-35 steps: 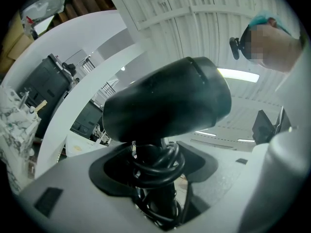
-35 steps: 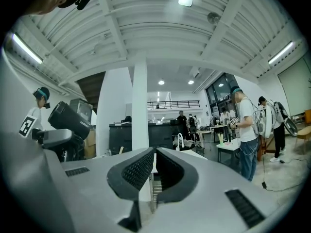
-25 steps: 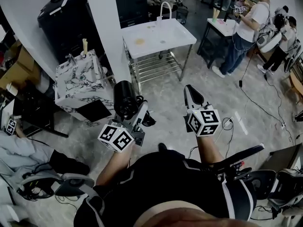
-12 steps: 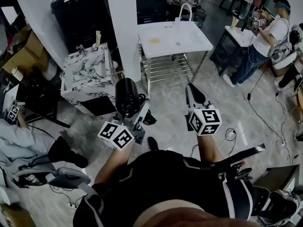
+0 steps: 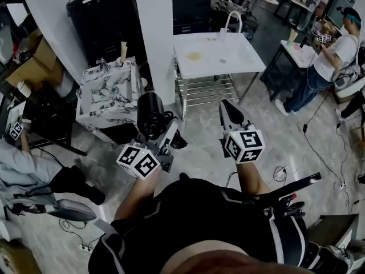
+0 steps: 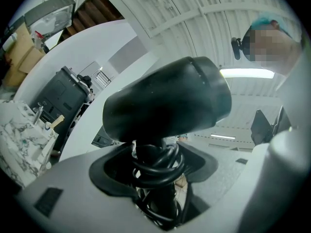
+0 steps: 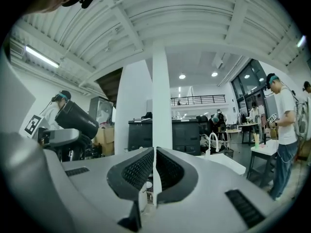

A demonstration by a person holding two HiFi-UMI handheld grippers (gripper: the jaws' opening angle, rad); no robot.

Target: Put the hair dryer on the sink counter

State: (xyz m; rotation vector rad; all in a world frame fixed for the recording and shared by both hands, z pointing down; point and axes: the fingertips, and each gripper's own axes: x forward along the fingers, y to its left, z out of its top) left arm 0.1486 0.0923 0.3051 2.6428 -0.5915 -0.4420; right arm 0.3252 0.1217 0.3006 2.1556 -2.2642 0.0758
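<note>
A black hair dryer stands upright in my left gripper, barrel on top, with its cord wound around the handle. In the left gripper view the jaws are shut on the wrapped handle of the hair dryer, and my left gripper points up toward the ceiling. My right gripper is held beside it at waist height, shut and empty; its pads meet in the right gripper view. A marble sink counter with a faucet lies ahead on the left. A white sink table lies ahead on the right.
A white pillar and a black cabinet rise behind the marble counter. A seated person and a chair are at the left. People stand at a dark table far right. Cables trail over the floor.
The view has swung: the marble counter and the white sink table have slid rightward in the picture and look a little nearer. Both grippers keep their pose, the hair dryer still held.
</note>
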